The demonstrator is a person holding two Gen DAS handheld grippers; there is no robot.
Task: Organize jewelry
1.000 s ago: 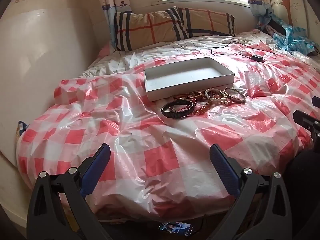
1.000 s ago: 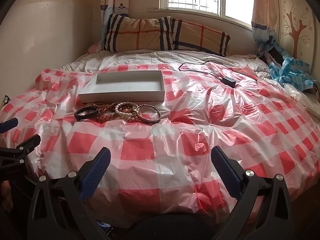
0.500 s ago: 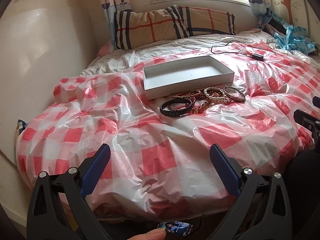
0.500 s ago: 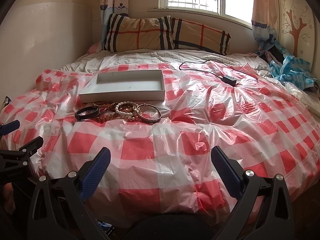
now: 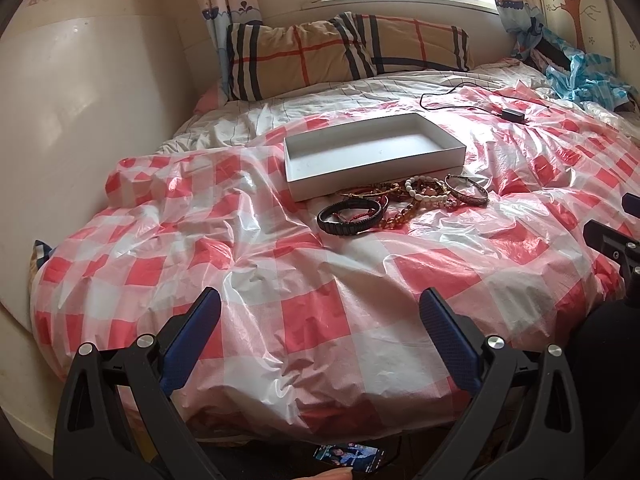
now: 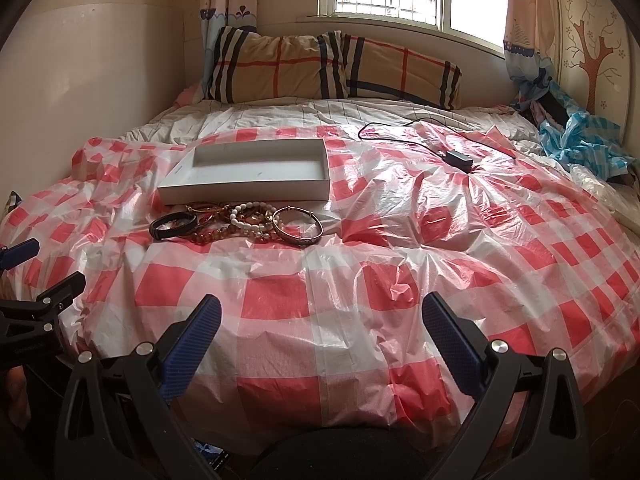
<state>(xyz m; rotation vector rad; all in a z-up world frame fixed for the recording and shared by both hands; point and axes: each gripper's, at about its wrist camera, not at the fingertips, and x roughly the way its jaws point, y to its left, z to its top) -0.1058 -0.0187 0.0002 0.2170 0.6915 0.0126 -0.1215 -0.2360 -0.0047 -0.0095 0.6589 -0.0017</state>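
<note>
A shallow white box (image 5: 374, 152) (image 6: 256, 176) sits empty on the red-and-white checked sheet. Just in front of it lies a pile of bracelets: a black band (image 5: 349, 218) (image 6: 173, 226), a white bead bracelet (image 5: 426, 194) (image 6: 250, 220), an amber bead strand (image 5: 398, 216) and a metal bangle (image 5: 467, 195) (image 6: 298, 230). My left gripper (image 5: 320, 320) is open and empty, low over the bed's near edge, well short of the pile. My right gripper (image 6: 320, 320) is also open and empty, nearer the middle of the bed.
Striped pillows (image 5: 340, 52) lie against the wall under the window. A black charger and cable (image 6: 458, 158) lie to the right of the box. Blue crumpled fabric (image 6: 580, 140) sits at the far right. A phone (image 5: 350, 454) lies on the floor.
Both views have shifted slightly; the bed and bracelets sit a little lower and closer in the left wrist view. Both grippers stay open and empty.
</note>
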